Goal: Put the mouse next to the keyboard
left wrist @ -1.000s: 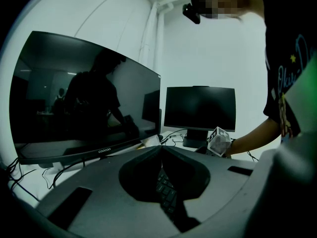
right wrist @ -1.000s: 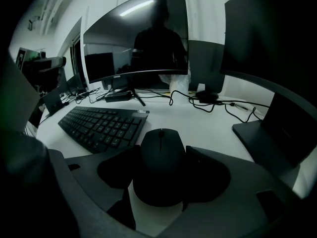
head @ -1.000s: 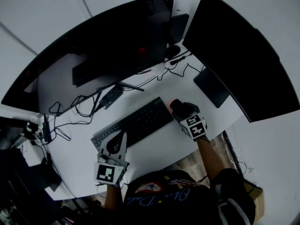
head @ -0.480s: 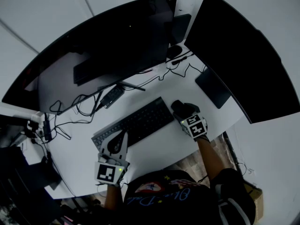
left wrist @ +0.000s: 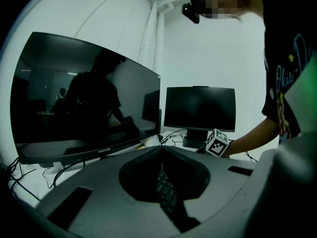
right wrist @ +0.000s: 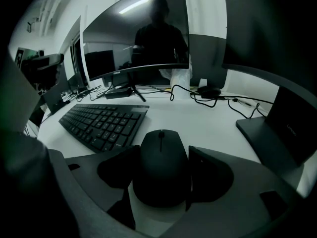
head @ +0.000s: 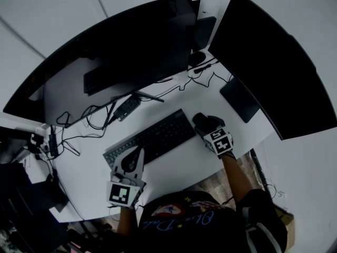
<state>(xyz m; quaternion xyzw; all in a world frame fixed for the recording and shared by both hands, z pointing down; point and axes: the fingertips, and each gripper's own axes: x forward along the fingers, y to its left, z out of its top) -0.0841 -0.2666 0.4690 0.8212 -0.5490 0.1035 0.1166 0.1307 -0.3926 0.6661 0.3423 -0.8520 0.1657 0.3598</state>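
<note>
A black mouse [right wrist: 161,167] rests on the white desk [right wrist: 198,118] just right of the black keyboard [right wrist: 101,123]. My right gripper [right wrist: 163,153] is shut on the mouse, one jaw against each side. From the head view, the mouse [head: 200,120] sits off the keyboard's [head: 152,138] right end, under the right gripper [head: 204,124]. My left gripper [head: 138,153] hovers over the keyboard's left end. In the left gripper view, the left gripper [left wrist: 159,148] has its jaws meeting at the tips, with only keys [left wrist: 166,190] visible below them.
A wide curved monitor [head: 121,51] stands behind the keyboard, and a second monitor [head: 268,62] with a flat base [head: 239,98] stands to the right. Cables [head: 195,78] and a small black box [head: 125,108] lie under the monitors. The desk's near edge [head: 174,186] is by the person's body.
The right gripper with the mouse has shifted slightly to the right, off the keyboard's end. The left gripper has stayed in place.
</note>
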